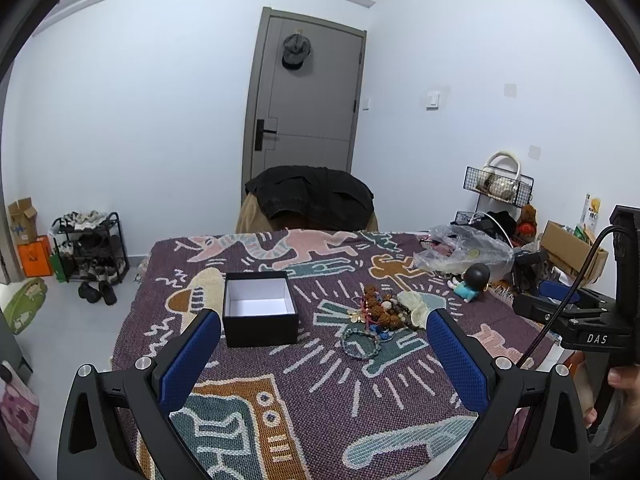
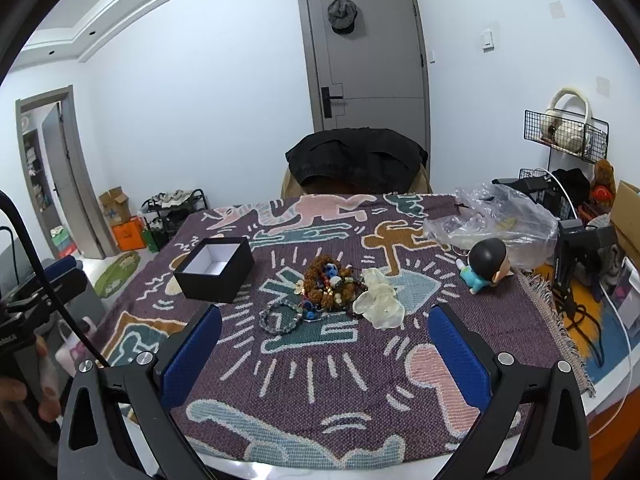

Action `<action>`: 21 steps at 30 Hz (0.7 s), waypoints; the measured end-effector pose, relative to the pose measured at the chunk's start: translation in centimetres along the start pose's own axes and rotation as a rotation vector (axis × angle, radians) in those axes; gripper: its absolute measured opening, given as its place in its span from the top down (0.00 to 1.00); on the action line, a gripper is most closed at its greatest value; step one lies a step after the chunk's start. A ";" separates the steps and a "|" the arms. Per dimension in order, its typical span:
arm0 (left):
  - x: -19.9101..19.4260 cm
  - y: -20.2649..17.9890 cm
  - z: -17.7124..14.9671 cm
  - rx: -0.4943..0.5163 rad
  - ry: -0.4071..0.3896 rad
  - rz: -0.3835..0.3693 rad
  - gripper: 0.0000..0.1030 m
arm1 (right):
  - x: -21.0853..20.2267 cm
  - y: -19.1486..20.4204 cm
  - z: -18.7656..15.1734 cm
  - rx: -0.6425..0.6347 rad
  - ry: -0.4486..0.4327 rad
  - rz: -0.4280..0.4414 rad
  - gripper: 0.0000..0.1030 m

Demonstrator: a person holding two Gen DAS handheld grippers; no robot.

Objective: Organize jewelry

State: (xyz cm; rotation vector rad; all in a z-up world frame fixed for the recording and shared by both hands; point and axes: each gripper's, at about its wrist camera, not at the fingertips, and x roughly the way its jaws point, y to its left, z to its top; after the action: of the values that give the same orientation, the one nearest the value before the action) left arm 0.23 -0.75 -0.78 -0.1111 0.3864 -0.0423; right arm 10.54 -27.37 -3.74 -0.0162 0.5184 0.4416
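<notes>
Left gripper [image 1: 324,344] and right gripper [image 2: 325,342] both spread, empty; jewelry pile [image 2: 329,280] beside open black box [image 2: 216,269]

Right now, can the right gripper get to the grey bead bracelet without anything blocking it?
Probably yes. The right gripper is open, and the grey bead bracelet lies just ahead on bare cloth, at the near edge of the jewelry pile.

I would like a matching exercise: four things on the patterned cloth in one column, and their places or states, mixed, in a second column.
1. black square box
2. grey-green bead bracelet
3. dark-haired toy figure
4. clear plastic bag

a. lies on its side
b. open, white inside, nothing in it
c. crumpled, far right corner
d. near edge of the jewelry pile

Pairs: 1-b, 2-d, 3-a, 4-c
</notes>
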 end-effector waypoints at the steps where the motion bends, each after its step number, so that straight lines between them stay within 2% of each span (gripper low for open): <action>1: 0.0 0.0 0.0 0.000 0.000 -0.001 0.00 | -0.1 0.0 0.0 -0.001 -0.003 0.001 0.00; 21: -0.2 0.2 0.1 0.006 -0.003 0.012 0.00 | -0.5 -0.2 0.2 -0.002 -0.010 -0.013 0.00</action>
State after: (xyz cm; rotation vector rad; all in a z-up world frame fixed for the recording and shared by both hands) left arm 0.12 -0.57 -0.62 -0.1026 0.3841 -0.0318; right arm 10.30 -27.76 -3.32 -0.0192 0.5079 0.4291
